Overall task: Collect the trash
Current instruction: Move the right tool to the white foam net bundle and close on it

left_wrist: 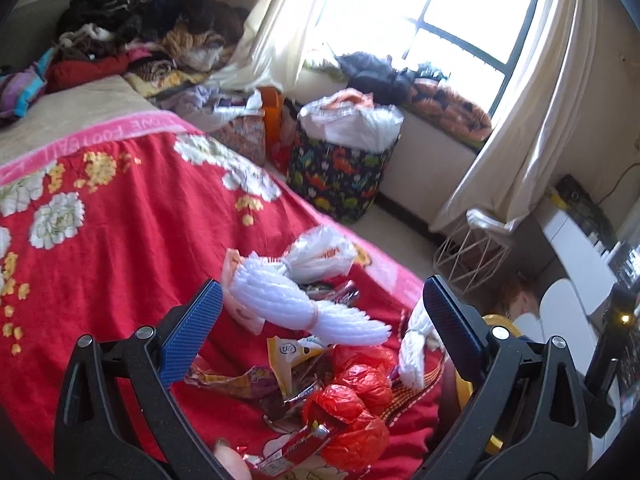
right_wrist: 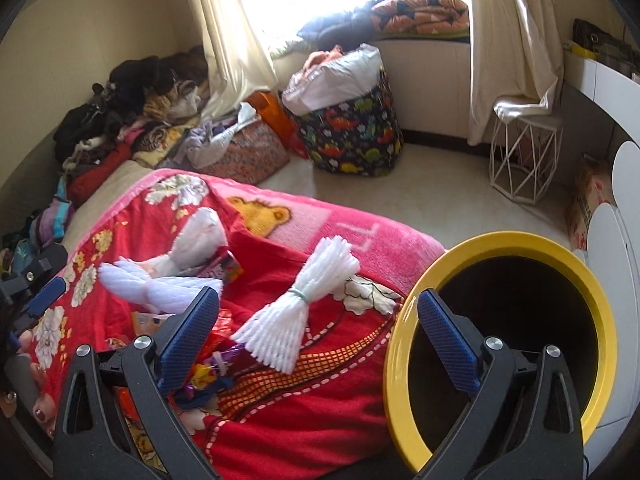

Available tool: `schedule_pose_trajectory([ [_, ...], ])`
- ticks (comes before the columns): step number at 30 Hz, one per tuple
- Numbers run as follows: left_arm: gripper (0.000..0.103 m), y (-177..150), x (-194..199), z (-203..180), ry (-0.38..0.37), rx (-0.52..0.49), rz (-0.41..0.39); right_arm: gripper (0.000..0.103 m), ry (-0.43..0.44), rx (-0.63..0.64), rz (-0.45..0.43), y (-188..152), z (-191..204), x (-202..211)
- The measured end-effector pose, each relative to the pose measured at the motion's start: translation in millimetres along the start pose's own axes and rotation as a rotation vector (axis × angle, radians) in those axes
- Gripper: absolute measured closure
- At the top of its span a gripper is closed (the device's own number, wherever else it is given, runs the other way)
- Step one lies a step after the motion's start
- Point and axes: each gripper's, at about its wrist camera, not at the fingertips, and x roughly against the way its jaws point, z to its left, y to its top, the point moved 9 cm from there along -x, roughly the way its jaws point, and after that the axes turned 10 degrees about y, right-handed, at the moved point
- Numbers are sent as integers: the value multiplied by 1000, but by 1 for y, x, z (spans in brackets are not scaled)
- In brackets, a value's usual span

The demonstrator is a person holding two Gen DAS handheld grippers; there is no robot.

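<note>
Trash lies on a red flowered blanket (left_wrist: 120, 240): a white foam net (left_wrist: 296, 304), a second foam net (left_wrist: 412, 356) near the bed edge, a crumpled red plastic bag (left_wrist: 356, 404), snack wrappers (left_wrist: 288, 364) and a white plastic bag (left_wrist: 320, 256). My left gripper (left_wrist: 320, 320) hovers open over this pile, nothing between its blue pads. In the right wrist view my right gripper (right_wrist: 318, 332) is open above the bed edge, with a foam net (right_wrist: 296, 320) lying between its fingers and untouched. A yellow-rimmed bin (right_wrist: 500, 344) with a dark inside stands beside the bed at right.
Piled clothes (left_wrist: 140, 32) fill the bed's far end. A dinosaur-print basket (right_wrist: 352, 128) and a patterned box (right_wrist: 244, 152) stand on the floor by the window. A white wire stand (right_wrist: 524, 160) sits by the curtain, a white cabinet (right_wrist: 616, 248) at right.
</note>
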Motion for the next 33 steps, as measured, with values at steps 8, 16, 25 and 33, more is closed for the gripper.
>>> schedule_pose_trajectory([
  [8,11,-8,-39,20,1,112,142,6,11,-13,119,-6,3,-35],
  [16,17,-18,-61,31,-14,198,236,26,-3,-18,258,-18,9,-76],
  [25,33,-24,-72,33,-30,247,298,51,5,-53,349,-33,8,-106],
  [33,71,-25,-69,29,-58,253,304,82,64,-60,319,-32,14,-101],
])
